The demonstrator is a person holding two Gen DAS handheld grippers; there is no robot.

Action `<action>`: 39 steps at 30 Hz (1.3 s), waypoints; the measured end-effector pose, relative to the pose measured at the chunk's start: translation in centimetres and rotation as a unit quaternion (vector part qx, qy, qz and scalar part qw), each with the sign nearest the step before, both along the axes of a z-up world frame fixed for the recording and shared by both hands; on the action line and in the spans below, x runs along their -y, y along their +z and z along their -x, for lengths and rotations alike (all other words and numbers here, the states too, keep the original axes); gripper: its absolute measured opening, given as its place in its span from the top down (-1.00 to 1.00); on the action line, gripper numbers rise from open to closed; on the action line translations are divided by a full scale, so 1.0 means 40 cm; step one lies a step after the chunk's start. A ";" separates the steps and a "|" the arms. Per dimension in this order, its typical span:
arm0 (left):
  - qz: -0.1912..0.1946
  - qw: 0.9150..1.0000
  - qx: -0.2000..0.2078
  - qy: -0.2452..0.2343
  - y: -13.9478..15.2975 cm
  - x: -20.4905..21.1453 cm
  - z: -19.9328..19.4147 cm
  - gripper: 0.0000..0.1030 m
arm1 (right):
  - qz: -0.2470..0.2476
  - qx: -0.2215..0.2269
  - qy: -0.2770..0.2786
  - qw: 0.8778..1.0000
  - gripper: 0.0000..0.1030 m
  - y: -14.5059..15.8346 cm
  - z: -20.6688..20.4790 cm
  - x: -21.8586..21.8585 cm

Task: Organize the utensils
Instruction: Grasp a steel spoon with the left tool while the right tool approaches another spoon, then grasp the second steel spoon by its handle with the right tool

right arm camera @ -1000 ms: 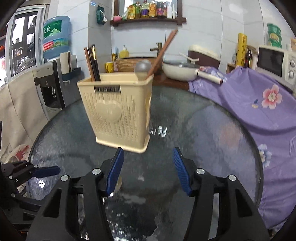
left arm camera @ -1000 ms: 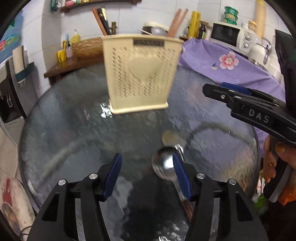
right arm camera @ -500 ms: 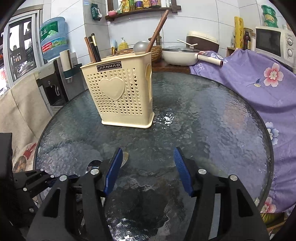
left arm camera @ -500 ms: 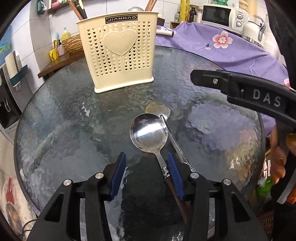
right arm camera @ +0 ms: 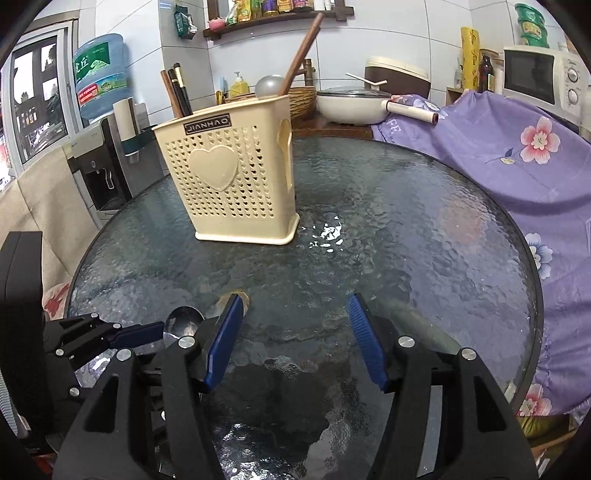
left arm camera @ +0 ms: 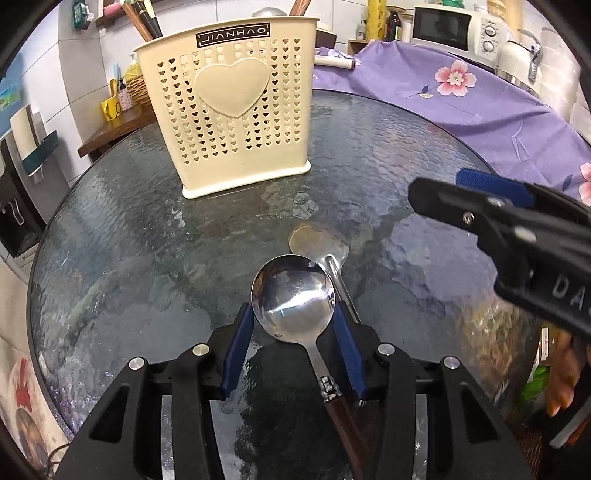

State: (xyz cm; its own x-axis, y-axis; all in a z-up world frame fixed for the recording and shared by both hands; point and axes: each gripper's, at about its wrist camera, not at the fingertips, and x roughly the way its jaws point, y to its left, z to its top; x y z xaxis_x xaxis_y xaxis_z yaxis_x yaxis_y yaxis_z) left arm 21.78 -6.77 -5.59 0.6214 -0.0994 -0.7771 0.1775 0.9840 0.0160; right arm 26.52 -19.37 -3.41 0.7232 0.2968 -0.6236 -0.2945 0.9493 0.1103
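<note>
Two changes to report since the earlier views. Finds left gripper [left arm camera: 293, 314] lower and closer in, now astride spoon [left arm camera: 291, 306]; jaws just closing, about half open, bowl between pads, pads just beside its rim on both sides. Cannot tell whether pressing. Reads as a pick-up about to begin; spoon flat on table [left arm camera: 147, 240], not yet in holder [left arm camera: 236, 110]. Notes second spoon [left arm camera: 317, 242] lying touching the first, partly under it; risk of dragging it along. Finds right gripper [right arm camera: 295, 306] hovering wide open, holding nothing. Records holder upright at far side, well apart from the spoons, chopsticks [right arm camera: 177, 92] inside. Describes table as round rippled glass, reflective. Lists beyond: purple cloth [left arm camera: 480, 110], microwave [left arm camera: 447, 22], dispenser [right arm camera: 96, 173].
</note>
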 end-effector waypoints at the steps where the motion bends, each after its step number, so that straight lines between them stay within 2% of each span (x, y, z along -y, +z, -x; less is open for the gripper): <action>1: 0.001 1.000 0.001 0.003 0.000 0.001 -0.002 0.14 | 0.000 0.000 -0.002 1.000 -0.17 -0.002 0.001 0.002; 12: 0.009 1.000 0.004 0.004 -0.001 -0.029 -0.015 0.17 | 0.007 -0.008 -0.005 1.000 -0.17 -0.009 0.001 -0.003; 16: 0.012 1.000 -0.001 0.005 0.000 -0.072 -0.024 0.21 | 0.007 -0.015 0.008 1.000 -0.16 -0.013 -0.001 -0.023; 18: 0.009 1.000 -0.004 0.013 0.001 -0.101 -0.031 0.33 | 0.004 -0.022 0.017 1.000 -0.17 -0.015 -0.002 -0.032; 27: 0.030 0.999 -0.007 0.032 0.004 -0.156 -0.048 0.34 | 0.018 -0.038 0.046 0.998 -0.17 -0.027 0.006 -0.097; 30: 0.038 0.999 -0.006 0.033 0.005 -0.160 -0.046 0.34 | 0.014 -0.050 0.037 0.998 -0.33 -0.033 -0.001 -0.091; 32: 0.046 0.998 -0.007 0.034 0.005 -0.169 -0.045 0.34 | 0.008 -0.059 0.038 0.998 -0.34 -0.039 -0.001 -0.089; 36: 0.065 0.997 -0.010 0.039 0.007 -0.186 -0.043 0.32 | 0.029 -0.070 0.055 0.996 -0.34 -0.054 0.007 -0.127; 39: 0.065 0.997 -0.007 0.040 0.011 -0.192 -0.037 0.27 | 0.052 -0.078 0.066 0.993 -0.34 -0.072 0.003 -0.166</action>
State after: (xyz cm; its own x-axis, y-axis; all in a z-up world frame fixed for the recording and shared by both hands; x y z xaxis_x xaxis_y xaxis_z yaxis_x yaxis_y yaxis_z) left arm 23.27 0.90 -5.16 0.6200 -0.1503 -0.7701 0.0972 0.9886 -0.1147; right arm 26.40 -12.72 -6.27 0.5738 0.3112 -0.7575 -0.4038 0.9123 0.0689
